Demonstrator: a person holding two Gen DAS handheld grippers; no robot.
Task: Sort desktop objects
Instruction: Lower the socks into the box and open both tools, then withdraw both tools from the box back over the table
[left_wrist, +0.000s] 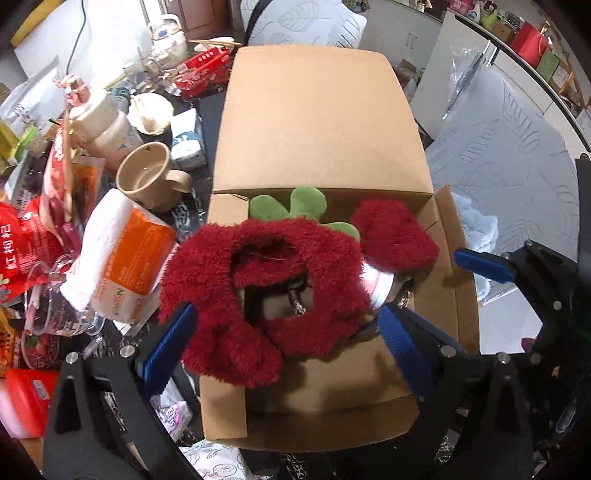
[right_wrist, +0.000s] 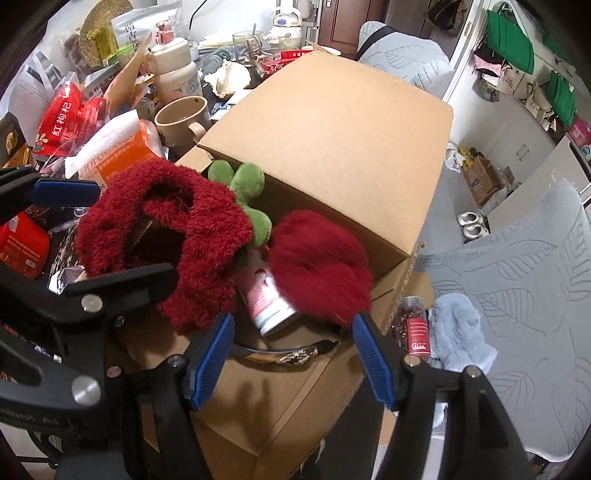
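Note:
A red fluffy strawberry plush (left_wrist: 266, 291) with green leaves (left_wrist: 295, 205) lies across the open cardboard box (left_wrist: 317, 122); it also shows in the right wrist view (right_wrist: 192, 236). My left gripper (left_wrist: 284, 347) is open, its blue pads either side of the plush's near end. My right gripper (right_wrist: 291, 354) is open and empty over the box's front, just before a red-and-white can (right_wrist: 267, 295) and a snakeskin-patterned band (right_wrist: 295, 356) inside. The right gripper also appears at the right of the left wrist view (left_wrist: 484, 264).
Left of the box: a beige mug (left_wrist: 147, 177), an orange tissue pack (left_wrist: 125, 258), a glass cup (left_wrist: 55, 299), red snack bags (right_wrist: 62, 122), a cream bottle (right_wrist: 177, 70). Right of the box: a small jar (right_wrist: 415, 325), a light-blue cloth (right_wrist: 461, 332), a grey quilted cover (right_wrist: 535, 295).

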